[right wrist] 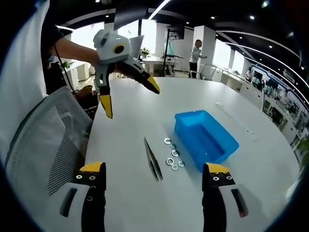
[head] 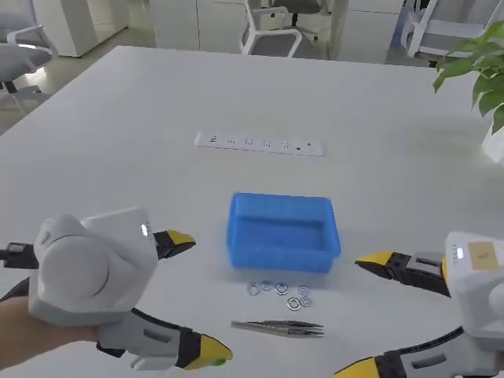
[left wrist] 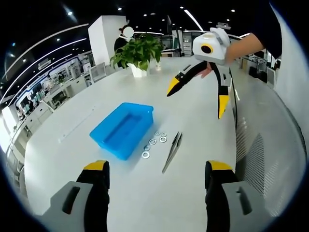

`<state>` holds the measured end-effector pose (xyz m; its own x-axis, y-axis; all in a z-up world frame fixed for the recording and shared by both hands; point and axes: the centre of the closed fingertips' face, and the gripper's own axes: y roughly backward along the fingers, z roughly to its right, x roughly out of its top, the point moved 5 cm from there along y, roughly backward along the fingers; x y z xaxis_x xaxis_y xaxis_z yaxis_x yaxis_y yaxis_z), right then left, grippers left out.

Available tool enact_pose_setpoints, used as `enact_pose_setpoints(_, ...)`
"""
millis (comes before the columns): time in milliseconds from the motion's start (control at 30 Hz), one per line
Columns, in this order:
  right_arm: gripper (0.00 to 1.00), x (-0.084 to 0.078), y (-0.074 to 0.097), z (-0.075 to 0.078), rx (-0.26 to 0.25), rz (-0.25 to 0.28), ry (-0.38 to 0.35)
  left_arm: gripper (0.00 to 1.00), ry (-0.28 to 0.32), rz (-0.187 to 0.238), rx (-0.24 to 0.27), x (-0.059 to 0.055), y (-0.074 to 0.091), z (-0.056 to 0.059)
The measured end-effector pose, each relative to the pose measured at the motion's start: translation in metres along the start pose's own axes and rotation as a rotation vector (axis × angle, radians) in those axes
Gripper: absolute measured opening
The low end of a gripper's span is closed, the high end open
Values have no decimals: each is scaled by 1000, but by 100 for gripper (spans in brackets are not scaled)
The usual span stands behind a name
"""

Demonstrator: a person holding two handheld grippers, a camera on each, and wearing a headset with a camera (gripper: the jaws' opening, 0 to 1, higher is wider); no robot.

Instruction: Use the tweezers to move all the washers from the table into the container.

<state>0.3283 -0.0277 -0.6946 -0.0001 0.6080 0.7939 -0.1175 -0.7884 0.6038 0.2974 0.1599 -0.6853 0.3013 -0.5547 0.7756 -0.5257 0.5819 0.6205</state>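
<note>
Washers (head: 279, 290) between container (head: 282, 258) edge and tweezers (head: 277, 327), jaws spread wide

— What sort of place is this?
— An open-plan office. Far ahead of the left gripper (left wrist: 158, 166), a potted plant (left wrist: 137, 53) stands on a long white meeting table (left wrist: 145, 87). Off to that gripper's left, rows of desks (left wrist: 50, 87) run under recessed ceiling lights (left wrist: 193, 19).
— Anything nearer?
— A mesh-backed office chair (right wrist: 43, 140) sits just left of the right gripper (right wrist: 153, 168). A power strip (head: 258, 144) lies on the table beyond both, and more office chairs (head: 272, 27) stand past the far edge.
</note>
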Motion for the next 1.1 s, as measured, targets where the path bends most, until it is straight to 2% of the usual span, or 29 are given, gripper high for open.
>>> enact_pose_setpoints(233, 71, -10, -21, -2, 56, -56, 27, 83, -19, -52, -43, -8, -16, 5)
enact_pose_setpoints(300, 70, -11, -26, 0, 64, -63, 8, 85, -9, -49, -36, -7, -19, 4)
enact_pose_setpoints(400, 65, -12, -32, 3, 68, -64, -22, 83, 45, -21, -26, -5, -26, 0)
enact_pose_setpoints(500, 61, -16, -37, 6, 71, -84, -29, 80, 50, -37, -32, -9, -33, -2)
enact_pose_setpoints(567, 58, -17, -40, 6, 75, -87, -40, 77, 43, -60, -51, -14, -38, -1)
enact_pose_setpoints(633, 55, -21, -45, 4, 92, -111, -30, 74, 37, -77, -82, -18, -42, 3)
enact_pose_setpoints(667, 53, -23, -48, 4, 94, -131, -19, 73, 42, -80, -101, -19, -44, 5)
enact_pose_setpoints(733, 50, -24, -54, 4, 106, -149, -17, 71, 99, -88, -142, -21, -49, 11)
enact_pose_setpoints(833, 44, -22, -63, 5, 113, -161, -23, 63, 101, -92, -156, -23, -60, 12)
enact_pose_setpoints(900, 40, -20, -69, 5, 124, -168, -9, 61, 83, -114, -173, -24, -66, 14)
enact_pose_setpoints(1000, 33, -21, -77, 3, 158, -207, 40, 60, 70, -133, -209, -24, -72, 17)
enact_pose_setpoints(1067, 32, -21, -80, 1, 178, -213, 35, 58, 58, -153, -236, -25, -76, 20)
enact_pose_setpoints(1100, 32, -20, -81, 0, 189, -218, 32, 56, 27, -170, -241, -26, -77, 20)
